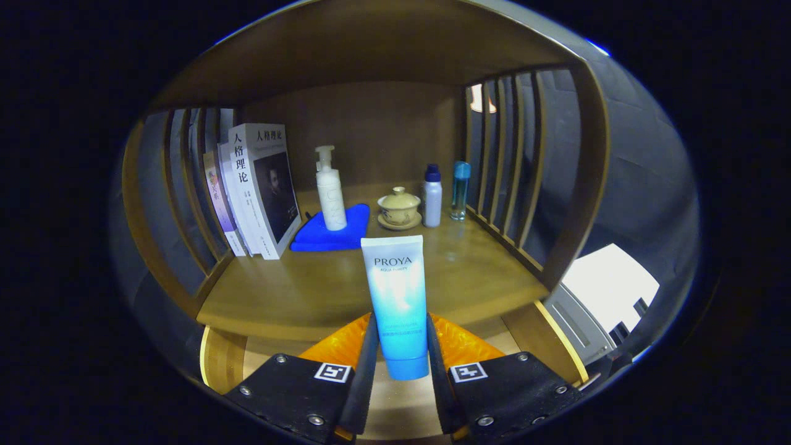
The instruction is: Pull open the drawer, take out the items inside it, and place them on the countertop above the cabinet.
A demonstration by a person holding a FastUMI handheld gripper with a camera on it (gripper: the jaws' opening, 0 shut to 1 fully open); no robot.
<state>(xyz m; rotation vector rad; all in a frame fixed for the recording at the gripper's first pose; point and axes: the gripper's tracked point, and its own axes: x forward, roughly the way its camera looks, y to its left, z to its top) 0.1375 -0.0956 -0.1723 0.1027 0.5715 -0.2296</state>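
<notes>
A blue tube (397,301) is held upright, cap down, between the jaws of the gripper (399,355), which are closed onto its lower part from both sides. It is seen at the table's (296,290) front edge; whether it rests there cannot be told. Toward the back stand books (256,188), a pump bottle (329,191) on a blue cloth (321,237), a lidded cup (399,209) and two small bottles (445,193).

Wooden shelf (296,290), slatted sides (519,161) (dim)
</notes>
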